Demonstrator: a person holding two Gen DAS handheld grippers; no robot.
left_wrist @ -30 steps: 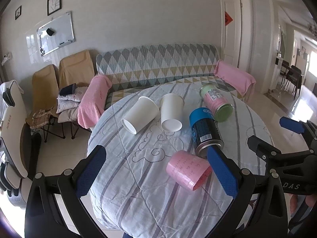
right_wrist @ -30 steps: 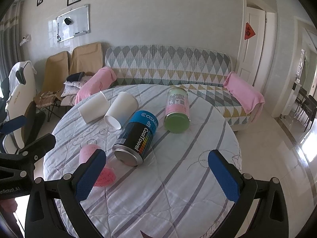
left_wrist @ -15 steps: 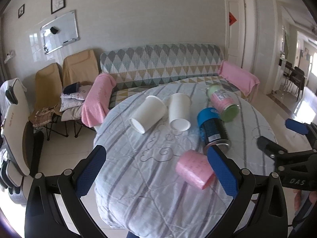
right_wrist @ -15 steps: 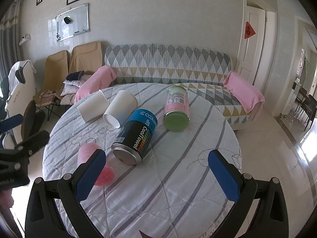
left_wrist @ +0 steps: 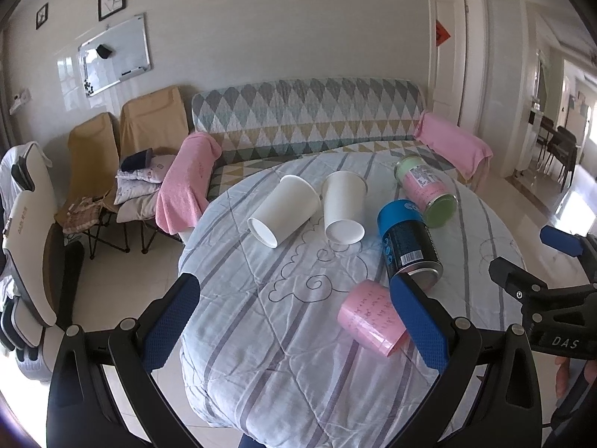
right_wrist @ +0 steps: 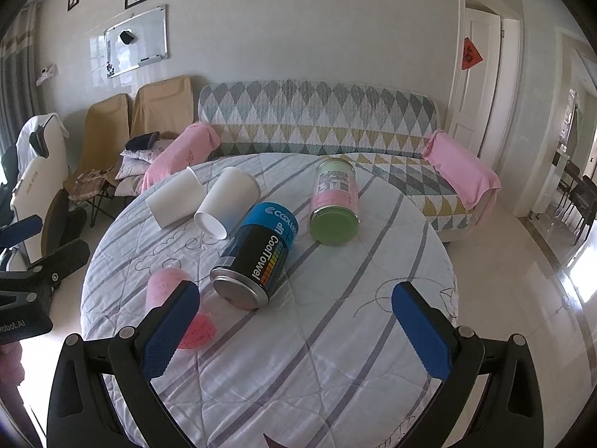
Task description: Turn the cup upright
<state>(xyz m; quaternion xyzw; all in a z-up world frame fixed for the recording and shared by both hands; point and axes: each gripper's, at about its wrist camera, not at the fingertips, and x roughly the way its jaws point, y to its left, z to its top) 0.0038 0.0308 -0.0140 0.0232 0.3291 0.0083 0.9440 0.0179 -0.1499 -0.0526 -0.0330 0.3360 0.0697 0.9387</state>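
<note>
Several containers lie on their sides on a round table (left_wrist: 283, 354) with a striped quilted cover. Two white paper cups (left_wrist: 285, 210) (left_wrist: 344, 207) lie at the far side. A pink cup (left_wrist: 371, 317) lies nearest, partly hidden by my left gripper's right finger. A blue and black can (left_wrist: 406, 242) and a pink and green can (left_wrist: 427, 190) lie to the right. My left gripper (left_wrist: 294, 326) is open and empty, over the table's near left edge. My right gripper (right_wrist: 296, 334) is open and empty, over the near side of the table (right_wrist: 335, 336); the pink cup (right_wrist: 168, 291) sits by its left finger.
A sofa (left_wrist: 306, 119) with a diamond-patterned cover and pink towels stands behind the table. Folding chairs (left_wrist: 123, 149) and a white office chair (left_wrist: 26, 231) stand at the left. A doorway (right_wrist: 481, 86) is at the right. Tiled floor surrounds the table.
My left gripper has pulled back and to the left, away from the pink cup, so the table looks farther off. My right gripper has barely moved. Nothing on the table has moved.
</note>
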